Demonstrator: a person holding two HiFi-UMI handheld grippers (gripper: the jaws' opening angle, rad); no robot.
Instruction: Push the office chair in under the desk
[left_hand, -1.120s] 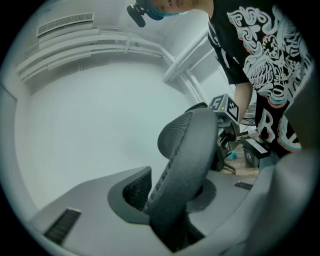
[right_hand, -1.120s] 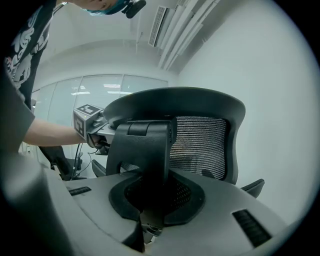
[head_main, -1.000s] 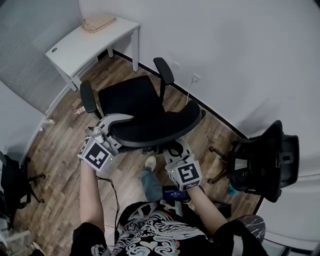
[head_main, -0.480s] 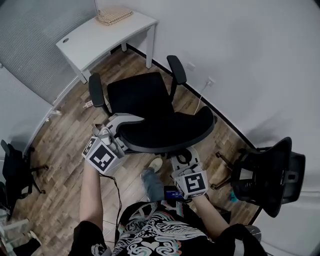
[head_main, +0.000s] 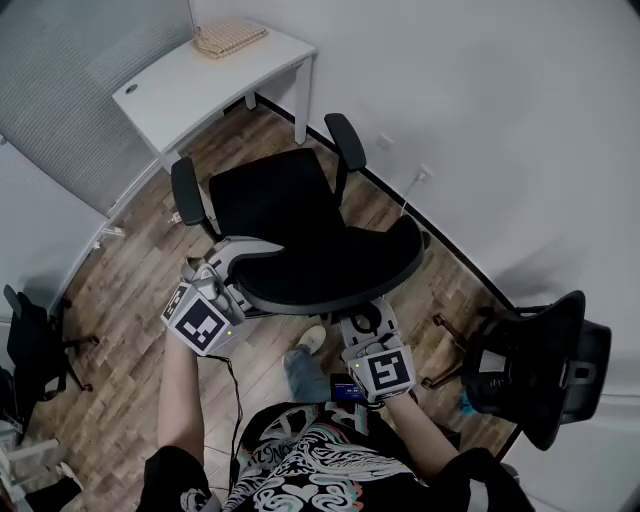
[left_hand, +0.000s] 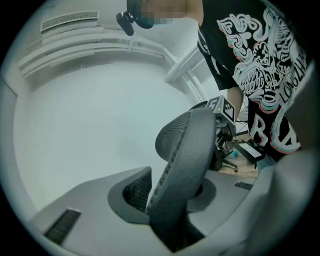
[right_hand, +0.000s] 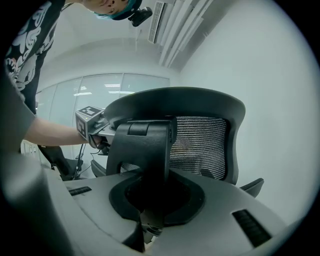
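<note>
Both left gripper and right gripper jaws clamp the office chair by its back.

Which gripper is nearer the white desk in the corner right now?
Left. The left gripper clamps the backrest edge on the side toward the desk; the right gripper clamps the backrest support, farther from the desk.

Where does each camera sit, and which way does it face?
Head view: on the person's head, looking steeply down at office chair and desk; forearms, left gripper, right gripper show.
Left gripper view: on that gripper, looking along jaws shut on the backrest edge; shirt shows.
Right gripper view: likewise, jaws shut on the back bracket; forearm shows.
Shared: each shows the other gripper.
</note>
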